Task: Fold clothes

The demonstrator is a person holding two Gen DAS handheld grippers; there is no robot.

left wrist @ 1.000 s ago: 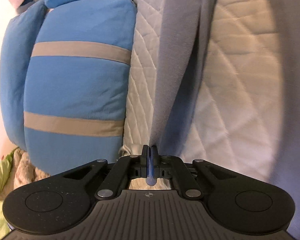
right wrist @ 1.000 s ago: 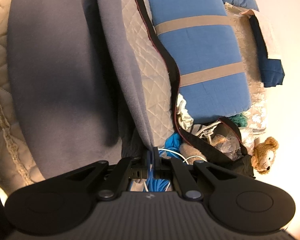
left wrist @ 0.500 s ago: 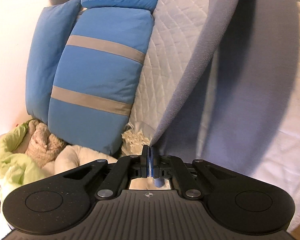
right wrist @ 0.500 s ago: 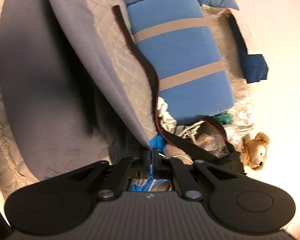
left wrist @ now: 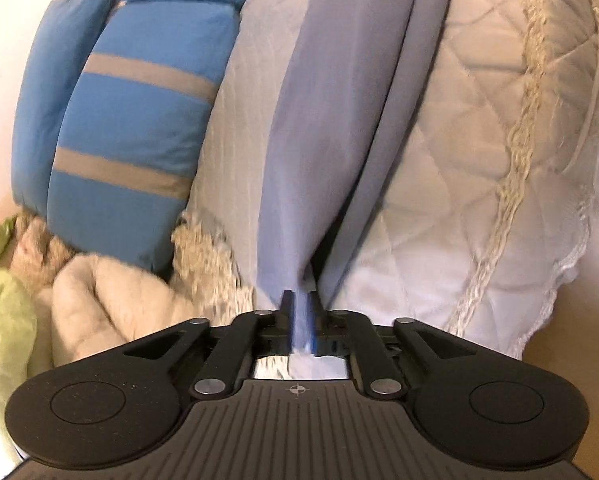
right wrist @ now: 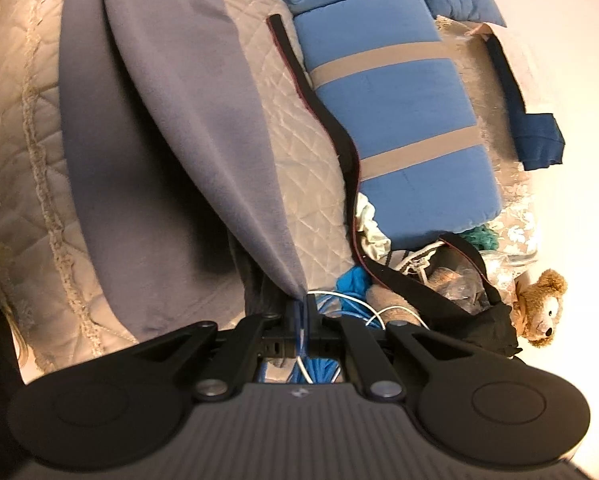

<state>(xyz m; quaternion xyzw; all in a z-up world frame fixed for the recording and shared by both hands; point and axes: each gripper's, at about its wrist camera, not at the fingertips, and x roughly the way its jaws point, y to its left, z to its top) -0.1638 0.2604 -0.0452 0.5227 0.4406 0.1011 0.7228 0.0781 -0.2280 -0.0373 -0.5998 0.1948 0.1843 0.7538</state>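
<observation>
Over the quilted bed, a grey garment is stretched between the left gripper, whose jaws are opening around its edge, and the right gripper, clamped on its corner. Release seems underway; next, the fold likely needs smoothing flat.

Left gripper angled downward, jaws opening a narrow gap with grey cloth between them, right gripper angled downward, jaws closed tight on the cloth's edge
</observation>
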